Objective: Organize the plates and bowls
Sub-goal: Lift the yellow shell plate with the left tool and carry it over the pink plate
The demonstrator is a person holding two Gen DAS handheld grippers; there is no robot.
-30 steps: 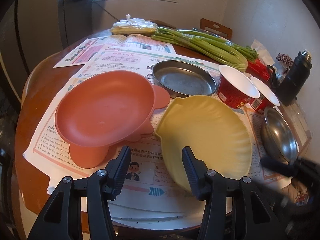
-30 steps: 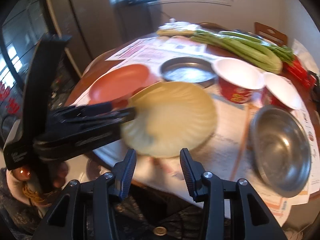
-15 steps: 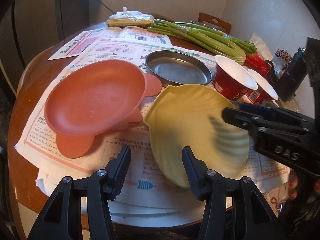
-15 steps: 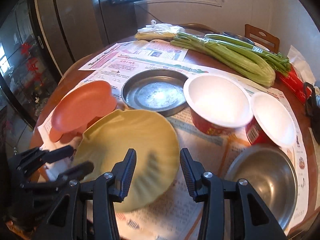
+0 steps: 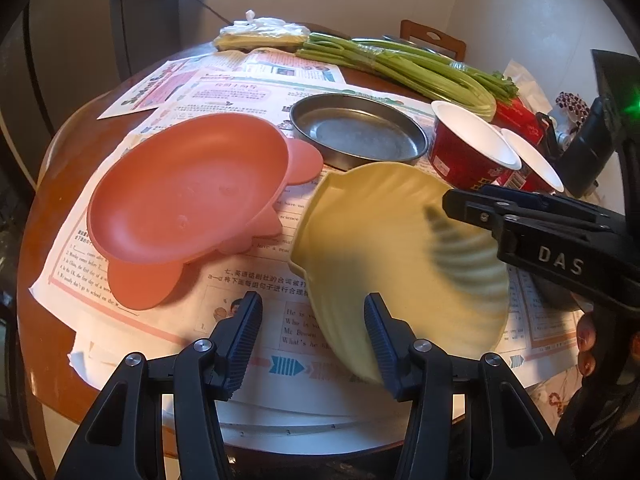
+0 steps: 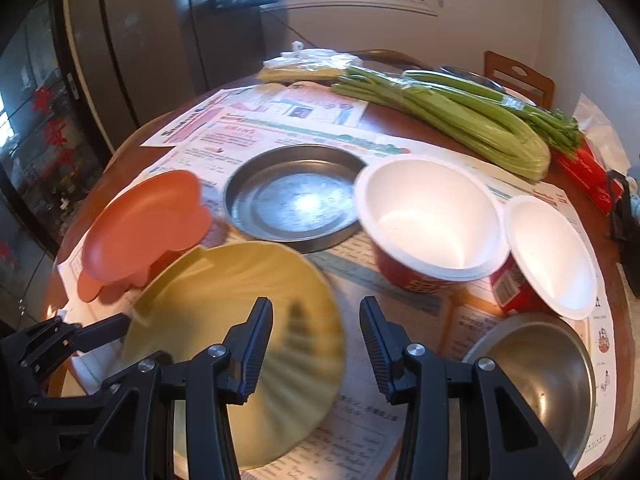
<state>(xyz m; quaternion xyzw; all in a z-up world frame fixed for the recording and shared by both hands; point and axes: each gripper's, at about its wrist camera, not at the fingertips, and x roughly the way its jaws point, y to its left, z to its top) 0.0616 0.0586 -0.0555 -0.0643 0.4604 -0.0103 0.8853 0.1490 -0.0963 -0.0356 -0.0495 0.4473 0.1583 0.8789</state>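
Left wrist view: the left gripper hangs low over the papers, its jaws apart with nothing pressed between them, though the near rim of the yellow shell plate lies just ahead of its right finger. The plate sits tilted on the round table. The right gripper reaches in from the right and stands over the plate's far-right side; this view does not show whether it touches. 1 orange plate lies left of the yellow one, 1 flat metal pan behind them, and 2 red paper bowls side by side to the right. Celery and a plastic bag lie at the far edge.

Right wrist view: the right gripper has its jaws apart and empty, its left finger over the yellow shell plate, which is blurred. The left gripper pokes in at the plate's left rim. Counted here: 2 plastic plates, 1 flat metal pan, 2 paper bowls, 1 steel bowl at lower right. A chair stands beyond the table.
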